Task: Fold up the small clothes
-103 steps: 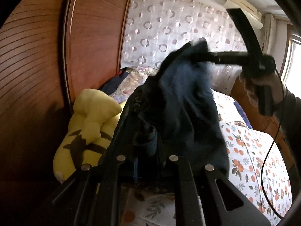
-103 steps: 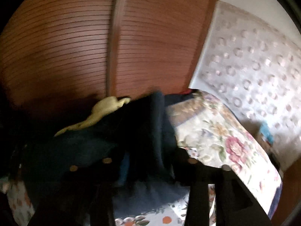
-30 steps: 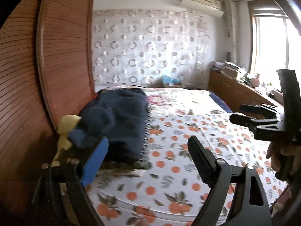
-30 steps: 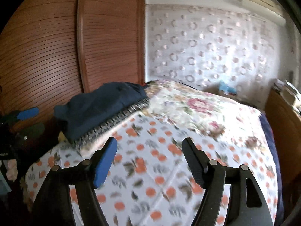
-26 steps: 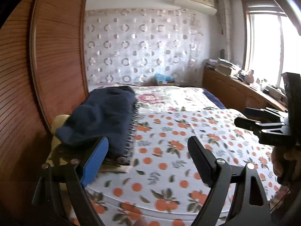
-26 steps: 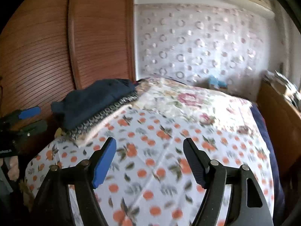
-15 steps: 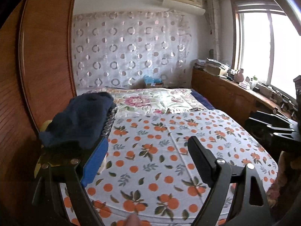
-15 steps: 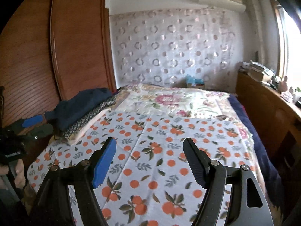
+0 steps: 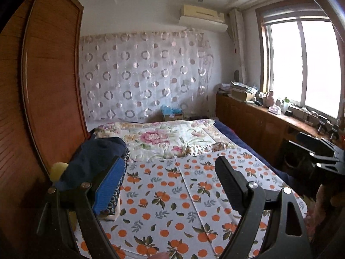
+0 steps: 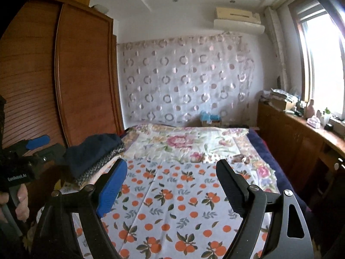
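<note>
There is only one text that can be read. In the right wrist view, at about 9 o'clock near the left edge, the black body of the left gripper (image 10: 35,149) carries small white letters. They read approximately "GenRobot.AI", but the first letters are a little blurred, so I am not fully sure of them. The left hand (image 10: 13,202) grips the handle just under this label. In the left wrist view no text, number or sign is readable.
</note>
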A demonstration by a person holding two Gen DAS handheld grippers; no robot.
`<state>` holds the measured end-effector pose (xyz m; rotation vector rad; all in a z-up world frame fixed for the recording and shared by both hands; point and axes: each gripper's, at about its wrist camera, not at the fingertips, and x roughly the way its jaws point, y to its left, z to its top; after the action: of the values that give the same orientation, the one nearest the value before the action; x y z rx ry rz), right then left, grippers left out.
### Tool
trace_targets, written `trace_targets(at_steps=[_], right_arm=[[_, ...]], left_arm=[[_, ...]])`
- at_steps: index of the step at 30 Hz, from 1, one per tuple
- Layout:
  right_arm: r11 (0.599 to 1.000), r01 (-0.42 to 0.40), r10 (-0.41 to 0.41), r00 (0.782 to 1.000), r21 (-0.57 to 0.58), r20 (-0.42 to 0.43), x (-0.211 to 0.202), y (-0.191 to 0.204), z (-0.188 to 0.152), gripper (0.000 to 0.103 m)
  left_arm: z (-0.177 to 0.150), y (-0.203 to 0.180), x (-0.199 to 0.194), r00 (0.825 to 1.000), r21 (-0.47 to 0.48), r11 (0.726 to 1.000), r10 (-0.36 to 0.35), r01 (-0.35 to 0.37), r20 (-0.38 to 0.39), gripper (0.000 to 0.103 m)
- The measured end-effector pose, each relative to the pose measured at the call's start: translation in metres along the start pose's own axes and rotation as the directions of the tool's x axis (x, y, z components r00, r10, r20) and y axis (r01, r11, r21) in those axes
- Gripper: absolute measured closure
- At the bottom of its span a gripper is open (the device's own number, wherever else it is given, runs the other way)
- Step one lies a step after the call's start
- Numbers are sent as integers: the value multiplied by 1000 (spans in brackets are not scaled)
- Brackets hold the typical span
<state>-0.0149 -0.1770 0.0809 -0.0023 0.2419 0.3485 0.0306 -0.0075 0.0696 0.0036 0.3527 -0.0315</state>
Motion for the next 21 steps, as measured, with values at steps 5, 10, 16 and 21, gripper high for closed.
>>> trace_targets(at_steps=[5, 10, 16, 21], right_arm=[[1000, 10, -10, 1000, 8, 12, -4, -1, -10, 17], [1000, 10, -10, 1000, 11, 6, 5, -6, -13, 17], [1000, 14, -14, 1000, 14, 2, 20, -14, -11, 17], [1000, 15, -15, 1000, 12, 3, 21, -15, -10, 17]], left_arm=[[1, 1, -5, 1000, -5, 1000, 4, -4, 14, 16], [-1, 1, -4, 1000, -6, 1000, 14, -14, 11, 16], [-5, 0, -3, 1000, -6, 1000, 21, -21, 5, 16], [-6, -1, -3, 1000, -6, 1000, 21, -21, 5, 16]])
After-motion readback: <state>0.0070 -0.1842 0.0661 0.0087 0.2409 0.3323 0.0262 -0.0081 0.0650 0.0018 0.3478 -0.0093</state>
